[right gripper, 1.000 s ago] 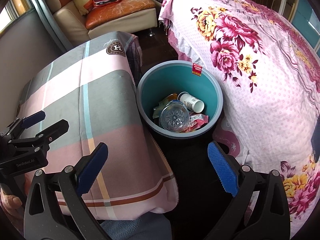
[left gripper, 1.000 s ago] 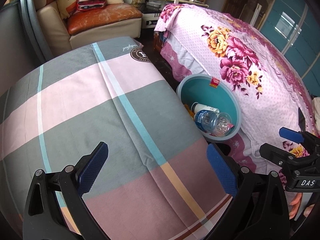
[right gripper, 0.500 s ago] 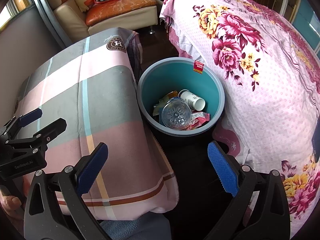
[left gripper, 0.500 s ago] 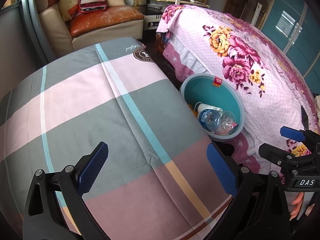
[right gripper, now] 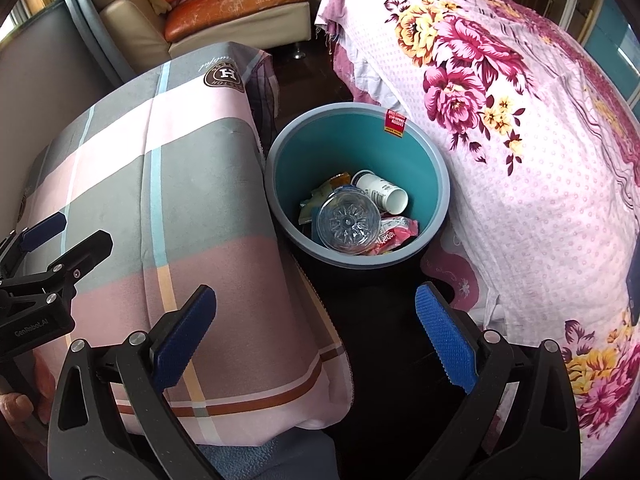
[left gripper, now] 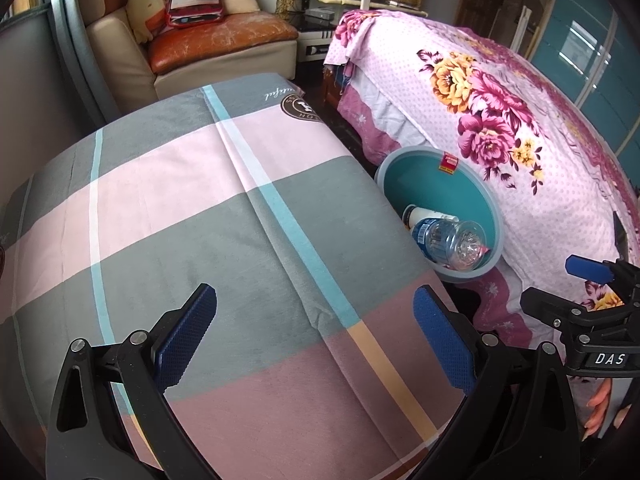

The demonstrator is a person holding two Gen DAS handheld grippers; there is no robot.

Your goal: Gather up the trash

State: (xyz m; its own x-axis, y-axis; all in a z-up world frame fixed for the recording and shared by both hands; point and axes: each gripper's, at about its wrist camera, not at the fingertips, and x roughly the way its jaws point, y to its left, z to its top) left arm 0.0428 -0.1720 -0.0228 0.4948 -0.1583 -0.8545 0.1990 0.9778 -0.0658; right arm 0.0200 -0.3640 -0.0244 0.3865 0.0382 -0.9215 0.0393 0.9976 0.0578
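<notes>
A teal bin [right gripper: 430, 160] stands on the dark floor between the plaid-covered table and the floral bed. It holds a clear plastic bottle [right gripper: 348, 222], a white paper cup [right gripper: 382, 192], a red wrapper [right gripper: 394, 236] and other scraps. The bin also shows in the left wrist view [left gripper: 420, 168] with the bottle [left gripper: 452, 240]. My left gripper [left gripper: 314, 336] is open and empty above the plaid cloth [left gripper: 200, 208]. My right gripper [right gripper: 314, 336] is open and empty, above the floor just in front of the bin.
The plaid-covered table [right gripper: 168, 200] is left of the bin. The floral bed [right gripper: 520, 120] is right of it. A sofa [left gripper: 216, 40] with cushions stands at the back. The other gripper shows at each view's edge, at the right [left gripper: 588, 312] and at the left [right gripper: 44, 272].
Both views have shifted slightly; the bin sits a little lower and further right in the left wrist view. Both grippers stay open and empty.
</notes>
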